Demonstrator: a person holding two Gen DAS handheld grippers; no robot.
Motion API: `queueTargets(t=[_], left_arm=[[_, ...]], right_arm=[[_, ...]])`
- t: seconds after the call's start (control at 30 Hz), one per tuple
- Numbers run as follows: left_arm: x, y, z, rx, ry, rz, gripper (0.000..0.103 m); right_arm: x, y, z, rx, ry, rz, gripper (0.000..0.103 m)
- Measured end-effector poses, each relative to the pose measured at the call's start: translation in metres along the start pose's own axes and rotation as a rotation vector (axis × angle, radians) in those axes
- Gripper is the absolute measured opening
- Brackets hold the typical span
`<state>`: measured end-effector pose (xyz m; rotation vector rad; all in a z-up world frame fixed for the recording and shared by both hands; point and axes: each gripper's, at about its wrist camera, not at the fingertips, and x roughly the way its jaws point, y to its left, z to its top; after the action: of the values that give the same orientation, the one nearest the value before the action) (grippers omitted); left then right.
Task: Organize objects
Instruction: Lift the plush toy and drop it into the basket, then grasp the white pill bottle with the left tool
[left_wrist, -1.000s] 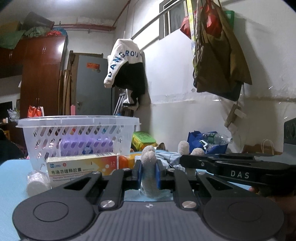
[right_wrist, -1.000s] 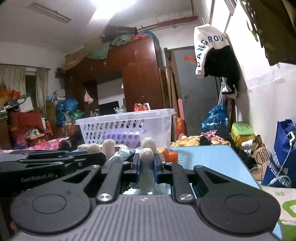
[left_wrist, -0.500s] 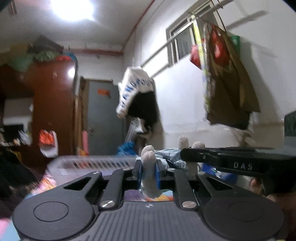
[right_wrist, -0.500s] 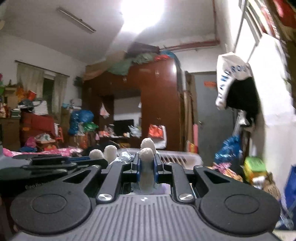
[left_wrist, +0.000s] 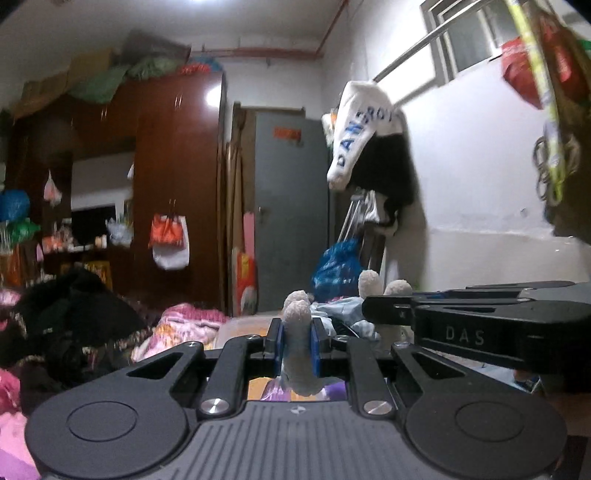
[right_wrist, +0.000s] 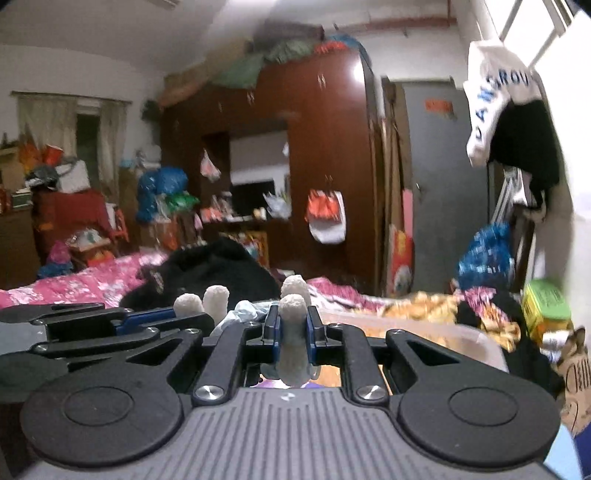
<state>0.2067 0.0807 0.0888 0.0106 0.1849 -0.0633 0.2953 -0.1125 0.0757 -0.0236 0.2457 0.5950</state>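
Note:
My left gripper (left_wrist: 297, 317) is shut, its padded fingertips pressed together on a crumpled pale blue plastic bag (left_wrist: 341, 308) that hangs between both grippers. My right gripper (right_wrist: 293, 306) is shut on the same bag (right_wrist: 245, 308). Each gripper shows in the other's view: the right one (left_wrist: 384, 288) to the right, the left one (right_wrist: 201, 301) to the left. Both are raised above the white basket, whose rim (right_wrist: 424, 330) shows low in the right wrist view. Purple items (left_wrist: 325, 391) show below the fingers.
A dark wooden wardrobe (left_wrist: 173, 177) and a grey door (left_wrist: 291, 206) stand behind. A bed with pink bedding (right_wrist: 74, 284) and dark clothes (right_wrist: 210, 266) lies at left. A white and black jacket (left_wrist: 369, 147) hangs on the wall. A green box (right_wrist: 546, 306) sits at right.
Both grippers have risen together with the bag from table level to above the basket. The basket and medicine box have dropped out of the left view.

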Motion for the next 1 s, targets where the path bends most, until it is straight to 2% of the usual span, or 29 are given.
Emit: queueTargets(t=[0.13,0.23,0.27,0.3,0.33,0.37,0.4,0.43,0.47,0.57,0.6,0.77,0.83,0.87,0.93,1.0], left_arm=[[0.010,-0.006,-0.004,0.040,-0.025,0.060,0.018],[0.015,-0.002,-0.004,0.019,-0.017,0.058,0.021],[0.017,0.001,-0.006,0.011,-0.013,0.057,0.022],[0.018,0.003,-0.007,0.009,-0.011,0.065,0.029],[0.016,0.004,-0.009,0.016,-0.007,0.105,0.046],[0.014,0.007,-0.009,0.019,-0.007,0.135,0.058],[0.009,0.009,-0.009,0.014,-0.018,0.146,0.084],[0.002,0.011,-0.009,0.000,-0.047,0.138,0.093],[-0.007,0.015,-0.009,-0.013,-0.070,0.128,0.093],[-0.035,0.023,-0.011,-0.050,-0.084,0.086,0.096],[-0.045,0.025,-0.014,-0.061,-0.077,0.064,0.100],[-0.080,0.033,-0.041,-0.064,-0.003,-0.012,0.102],[-0.086,0.033,-0.050,-0.025,0.008,0.004,0.102],[-0.089,0.034,-0.053,0.004,0.015,0.035,0.102],[-0.089,0.041,-0.055,0.047,0.036,0.116,0.102],[-0.089,0.054,-0.057,0.037,0.051,0.134,0.102]], right_arm=[[0.005,-0.002,-0.007,0.022,0.023,0.008,0.015],[0.003,0.003,-0.003,-0.015,0.030,-0.024,0.019],[0.002,0.003,0.000,-0.011,0.032,-0.025,0.025],[0.000,0.002,0.002,0.005,0.039,-0.028,0.041],[0.000,0.002,0.003,0.018,0.057,-0.052,0.054],[-0.003,-0.002,0.005,0.023,0.057,-0.069,0.061],[-0.009,-0.005,0.006,0.023,0.035,-0.065,0.079],[-0.017,-0.008,0.006,0.026,0.012,-0.060,0.098],[-0.026,-0.012,0.007,0.033,-0.006,-0.063,0.103],[-0.063,-0.024,0.004,0.070,-0.031,-0.046,0.103],[-0.077,-0.027,0.001,0.078,-0.035,-0.034,0.103],[-0.131,-0.032,-0.015,0.071,-0.062,-0.037,0.103],[-0.149,-0.035,-0.034,0.062,-0.072,-0.038,0.103],[-0.154,-0.036,-0.044,0.059,-0.066,-0.039,0.103],[-0.155,-0.040,-0.058,0.059,-0.046,-0.053,0.103],[-0.148,-0.044,-0.067,0.072,-0.021,-0.068,0.103]])
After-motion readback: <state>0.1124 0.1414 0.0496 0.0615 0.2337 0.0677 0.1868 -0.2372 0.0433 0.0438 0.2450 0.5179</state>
